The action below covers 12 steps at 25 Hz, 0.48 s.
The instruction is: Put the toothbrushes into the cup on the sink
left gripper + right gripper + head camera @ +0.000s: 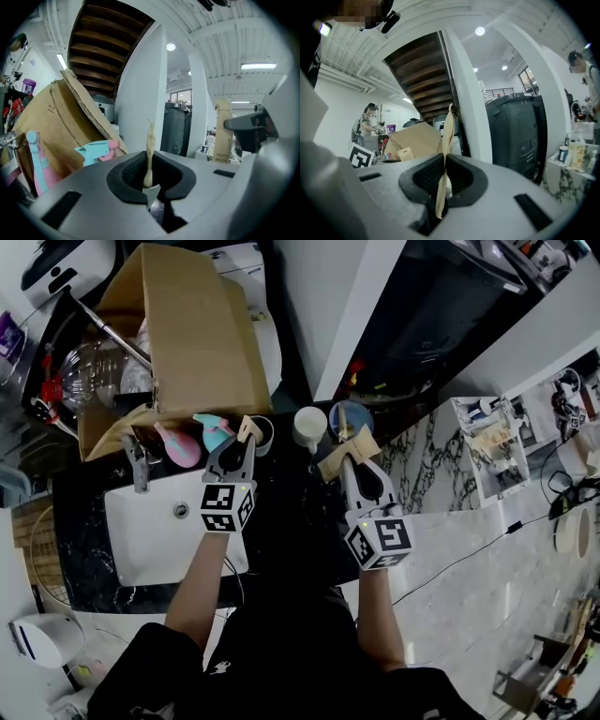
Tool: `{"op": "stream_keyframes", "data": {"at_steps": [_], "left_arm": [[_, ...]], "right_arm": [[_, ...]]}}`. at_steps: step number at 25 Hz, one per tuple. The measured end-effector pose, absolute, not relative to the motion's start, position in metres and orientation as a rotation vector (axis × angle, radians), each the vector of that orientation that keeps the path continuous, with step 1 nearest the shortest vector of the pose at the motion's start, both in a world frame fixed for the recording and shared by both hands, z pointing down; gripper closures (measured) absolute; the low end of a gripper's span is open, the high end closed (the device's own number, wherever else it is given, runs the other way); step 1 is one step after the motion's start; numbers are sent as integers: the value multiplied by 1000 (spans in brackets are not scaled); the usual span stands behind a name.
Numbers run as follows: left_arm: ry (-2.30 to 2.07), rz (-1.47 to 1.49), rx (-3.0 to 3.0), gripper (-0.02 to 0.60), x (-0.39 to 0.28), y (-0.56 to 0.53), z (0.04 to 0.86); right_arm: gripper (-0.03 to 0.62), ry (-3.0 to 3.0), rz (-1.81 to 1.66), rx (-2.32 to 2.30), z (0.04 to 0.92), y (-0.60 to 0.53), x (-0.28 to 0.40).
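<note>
"TOOTH BRUSH" shows on the tan paper toothbrush packet [223, 136]. A brown cardboard box [187, 334], a pink spray bottle [178, 446], a teal spray bottle [214, 432] and a white sink [150, 545] lie to the left. The left gripper [241, 446] pinches a second tan packet [247, 430]. The right gripper [349, 467] pinches the printed one. A white cup [309, 425] stands between the two packets.

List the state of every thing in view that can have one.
left gripper: shut on a toothbrush pack
right gripper: shut on a second toothbrush pack
white cup: upright, no pack in it
cardboard box: flaps open
</note>
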<state>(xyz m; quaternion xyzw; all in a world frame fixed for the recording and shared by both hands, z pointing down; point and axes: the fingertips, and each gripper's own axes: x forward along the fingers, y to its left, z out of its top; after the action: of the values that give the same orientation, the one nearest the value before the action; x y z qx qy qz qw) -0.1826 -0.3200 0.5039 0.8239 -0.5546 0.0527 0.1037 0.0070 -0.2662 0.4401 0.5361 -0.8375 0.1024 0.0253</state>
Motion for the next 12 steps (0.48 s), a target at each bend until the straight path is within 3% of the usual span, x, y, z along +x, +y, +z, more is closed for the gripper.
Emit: {"op": "stream_keyframes", "data": {"at_steps": [12], "left_arm": [[-1627,214,2408,551,-182,-325,524]], "right_arm": [[571,-2578,330,1644,446,-269,6]]}}
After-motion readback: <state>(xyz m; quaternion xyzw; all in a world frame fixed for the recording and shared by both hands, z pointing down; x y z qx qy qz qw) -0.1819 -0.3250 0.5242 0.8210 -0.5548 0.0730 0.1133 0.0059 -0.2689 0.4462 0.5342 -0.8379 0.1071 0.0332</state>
